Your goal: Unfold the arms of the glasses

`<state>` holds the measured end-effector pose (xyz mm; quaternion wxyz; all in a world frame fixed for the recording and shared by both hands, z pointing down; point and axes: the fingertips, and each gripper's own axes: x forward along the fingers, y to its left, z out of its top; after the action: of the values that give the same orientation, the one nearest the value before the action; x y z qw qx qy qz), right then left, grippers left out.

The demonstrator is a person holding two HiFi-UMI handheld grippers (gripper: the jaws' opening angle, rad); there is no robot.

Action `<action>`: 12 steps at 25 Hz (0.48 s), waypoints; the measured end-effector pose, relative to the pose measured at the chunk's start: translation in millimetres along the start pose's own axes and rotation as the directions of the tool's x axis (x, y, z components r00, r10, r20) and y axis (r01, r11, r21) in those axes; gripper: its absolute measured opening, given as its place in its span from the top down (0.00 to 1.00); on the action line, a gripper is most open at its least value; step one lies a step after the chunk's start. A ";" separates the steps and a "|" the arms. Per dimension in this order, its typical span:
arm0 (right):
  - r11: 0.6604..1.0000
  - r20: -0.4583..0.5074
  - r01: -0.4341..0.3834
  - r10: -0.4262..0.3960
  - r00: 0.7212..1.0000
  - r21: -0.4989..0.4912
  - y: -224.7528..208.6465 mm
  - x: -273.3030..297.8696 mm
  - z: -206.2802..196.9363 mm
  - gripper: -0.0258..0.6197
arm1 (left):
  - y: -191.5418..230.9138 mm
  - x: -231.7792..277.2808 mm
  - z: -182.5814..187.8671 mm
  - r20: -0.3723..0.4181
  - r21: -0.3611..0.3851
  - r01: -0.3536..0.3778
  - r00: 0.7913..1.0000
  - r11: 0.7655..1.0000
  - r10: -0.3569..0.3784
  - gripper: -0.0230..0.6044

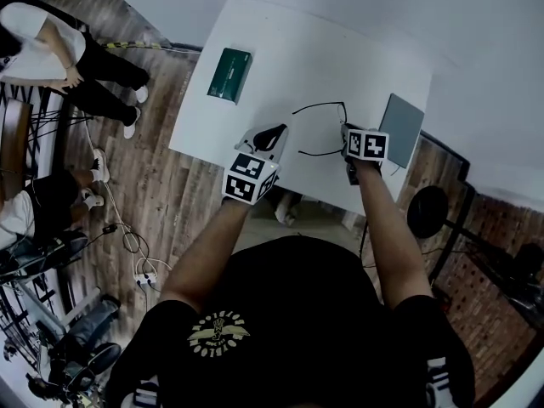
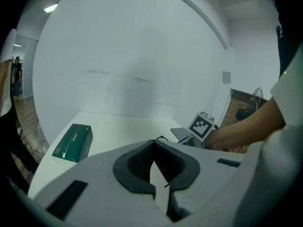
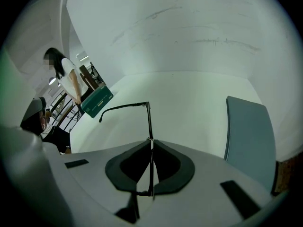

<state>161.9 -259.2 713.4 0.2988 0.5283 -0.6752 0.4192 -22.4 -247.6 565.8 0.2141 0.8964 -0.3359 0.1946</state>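
Note:
Thin black glasses (image 1: 319, 105) hang just above the white table (image 1: 297, 49) with both arms swung out to the left. My right gripper (image 1: 346, 134) is shut on their front frame. In the right gripper view the frame runs straight through the closed pads (image 3: 151, 143), and one arm (image 3: 124, 107) reaches left from its hinge. My left gripper (image 1: 272, 133) sits left of the glasses, apart from the lower arm. Its tips (image 2: 154, 145) meet with nothing between them.
A green box (image 1: 229, 75) lies at the table's far left, and a grey case (image 1: 401, 124) lies at its right edge beside my right hand. People (image 1: 51, 49) stand and sit on the wooden floor to the left, among cables.

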 end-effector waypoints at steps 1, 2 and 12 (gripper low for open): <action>1.000 -0.009 0.004 -0.004 1.000 -0.004 -0.2 3.0 -0.1 0.93 | 1.1 0.6 -1.5 -0.003 -0.002 0.000 1.000 1.000 0.000 0.95; 1.000 -0.018 0.008 -0.008 1.000 -0.009 -0.3 5.8 0.1 0.93 | 2.3 1.1 -2.8 -0.005 -0.004 -0.001 1.000 1.000 0.001 0.95; 0.998 -0.021 0.027 -0.028 0.999 -0.051 6.6 13.9 3.8 0.86 | 1.9 -0.6 2.1 -0.005 0.019 0.016 1.000 1.000 -0.015 0.95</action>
<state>152.1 -268.4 721.7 0.3253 0.5250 -0.6751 0.4035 -23.6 -249.6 564.2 0.2080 0.9004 -0.3265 0.1985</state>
